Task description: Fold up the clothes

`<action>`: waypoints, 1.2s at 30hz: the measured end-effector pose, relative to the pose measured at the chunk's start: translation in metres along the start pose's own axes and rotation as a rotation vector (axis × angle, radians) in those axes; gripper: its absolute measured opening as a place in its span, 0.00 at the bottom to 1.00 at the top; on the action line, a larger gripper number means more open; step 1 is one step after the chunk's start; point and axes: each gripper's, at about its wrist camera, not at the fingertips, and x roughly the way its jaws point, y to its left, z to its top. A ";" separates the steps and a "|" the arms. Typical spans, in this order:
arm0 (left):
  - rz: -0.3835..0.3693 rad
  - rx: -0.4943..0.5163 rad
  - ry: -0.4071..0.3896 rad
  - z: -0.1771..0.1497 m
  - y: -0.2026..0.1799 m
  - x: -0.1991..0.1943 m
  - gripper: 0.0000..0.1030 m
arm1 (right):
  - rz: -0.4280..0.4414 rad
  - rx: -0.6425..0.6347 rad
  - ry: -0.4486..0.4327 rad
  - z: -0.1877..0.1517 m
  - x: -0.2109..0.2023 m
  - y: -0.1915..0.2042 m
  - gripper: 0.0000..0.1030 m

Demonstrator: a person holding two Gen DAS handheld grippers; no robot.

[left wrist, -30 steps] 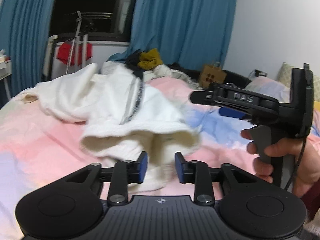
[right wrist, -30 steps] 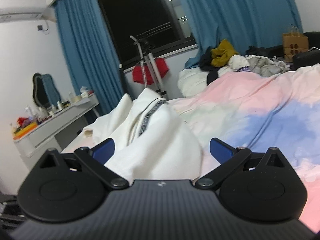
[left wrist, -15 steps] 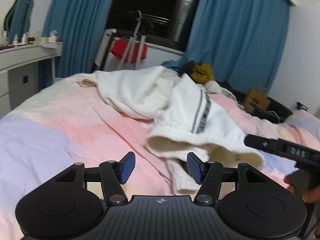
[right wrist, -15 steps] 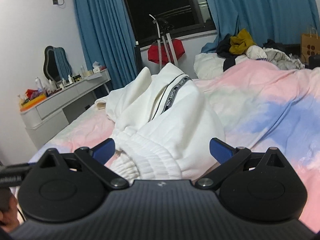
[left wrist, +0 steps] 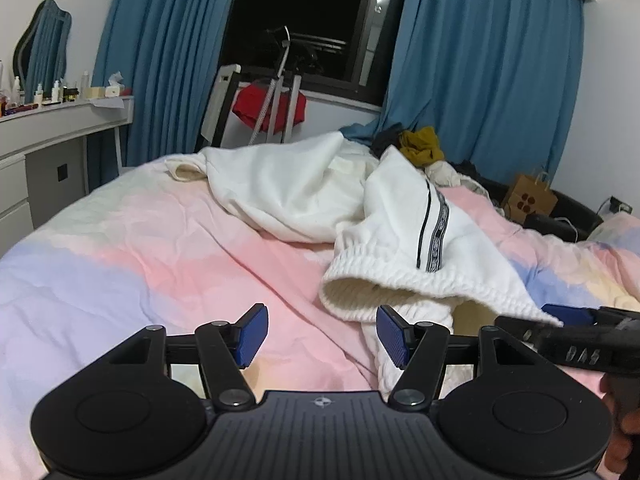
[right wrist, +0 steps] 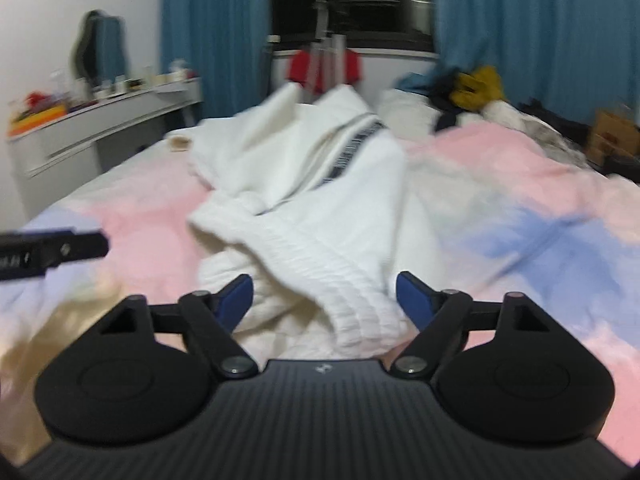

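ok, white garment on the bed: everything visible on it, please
The white garment looks like thick, soft fleece-like fabric: a crumpled heap, unfolded, on the pink and blue bedspread. A ribbed, elasticated hem gapes open toward the cameras, cream inside. A dark stripe band with lettering runs up one panel. A cuffed end trails toward the far left. Its hem lies between the right gripper's fingers, pads not pressing; the left gripper is beside it, with nothing between its fingers.
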 end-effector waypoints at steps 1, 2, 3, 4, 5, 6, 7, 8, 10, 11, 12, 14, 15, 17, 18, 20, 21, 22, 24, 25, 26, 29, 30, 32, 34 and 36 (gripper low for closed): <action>-0.003 0.014 0.006 -0.001 -0.001 0.005 0.61 | -0.013 0.024 0.007 -0.001 0.001 -0.004 0.72; -0.005 0.041 0.010 -0.001 -0.004 0.011 0.61 | -0.023 0.045 0.020 -0.003 0.003 -0.007 0.69; -0.004 0.076 0.013 0.000 -0.009 0.017 0.62 | -0.036 0.067 0.029 -0.004 0.005 -0.011 0.63; -0.003 0.120 0.017 0.000 -0.014 0.024 0.62 | -0.048 0.088 0.028 -0.004 0.004 -0.014 0.60; -0.002 0.168 0.016 0.001 -0.019 0.031 0.62 | -0.058 0.107 0.021 -0.004 0.002 -0.017 0.53; -0.003 0.213 0.013 0.003 -0.024 0.036 0.64 | -0.064 0.125 0.010 -0.003 0.001 -0.019 0.47; -0.006 0.249 0.008 0.004 -0.029 0.042 0.65 | -0.063 0.145 -0.007 -0.001 0.000 -0.022 0.45; -0.014 0.272 0.001 0.007 -0.034 0.047 0.66 | -0.060 0.164 -0.023 0.000 -0.002 -0.025 0.42; -0.028 0.318 -0.011 0.011 -0.043 0.058 0.70 | -0.050 0.205 -0.045 0.001 -0.002 -0.032 0.42; -0.028 0.334 -0.015 0.013 -0.049 0.064 0.71 | -0.040 0.223 -0.046 0.001 -0.002 -0.035 0.42; -0.028 0.351 -0.019 0.015 -0.054 0.070 0.73 | -0.028 0.239 -0.042 0.001 0.000 -0.039 0.42; -0.024 0.384 -0.024 0.018 -0.065 0.082 0.75 | -0.012 0.259 -0.040 0.002 0.002 -0.044 0.42; -0.014 0.397 -0.022 0.020 -0.069 0.088 0.75 | -0.003 0.268 -0.042 0.003 0.003 -0.046 0.42; -0.022 0.416 -0.023 0.022 -0.078 0.099 0.75 | 0.016 0.285 -0.051 0.004 0.005 -0.048 0.42; -0.021 0.432 -0.028 0.023 -0.081 0.104 0.75 | 0.023 0.293 -0.058 0.004 0.005 -0.049 0.42; -0.002 0.494 -0.037 0.024 -0.092 0.112 0.74 | 0.032 0.305 -0.071 0.004 0.005 -0.051 0.43; 0.000 0.538 -0.036 0.025 -0.098 0.114 0.73 | 0.035 0.316 -0.072 0.003 0.006 -0.052 0.43; 0.001 0.581 -0.035 0.025 -0.104 0.116 0.73 | 0.036 0.330 -0.069 0.002 0.007 -0.054 0.43; 0.006 0.647 -0.034 0.026 -0.112 0.117 0.73 | 0.032 0.353 -0.056 0.001 0.009 -0.058 0.43; 0.010 0.664 -0.033 0.025 -0.113 0.117 0.74 | 0.034 0.361 -0.049 0.002 0.010 -0.060 0.42; 0.015 0.677 -0.029 0.023 -0.113 0.115 0.74 | 0.041 0.374 -0.044 0.001 0.010 -0.061 0.42; 0.004 0.707 -0.016 0.016 -0.113 0.106 0.74 | 0.063 0.414 -0.062 0.004 0.005 -0.066 0.40; 0.001 0.724 -0.013 0.013 -0.113 0.104 0.75 | 0.064 0.412 -0.076 0.005 0.002 -0.066 0.40; 0.003 0.761 -0.010 0.009 -0.116 0.103 0.75 | 0.068 0.408 -0.102 0.008 -0.003 -0.066 0.40; 0.000 0.801 -0.011 0.007 -0.120 0.105 0.74 | 0.080 0.420 -0.120 0.009 -0.007 -0.067 0.40; -0.009 0.855 -0.020 0.006 -0.129 0.108 0.74 | 0.087 0.433 -0.131 0.009 -0.009 -0.069 0.40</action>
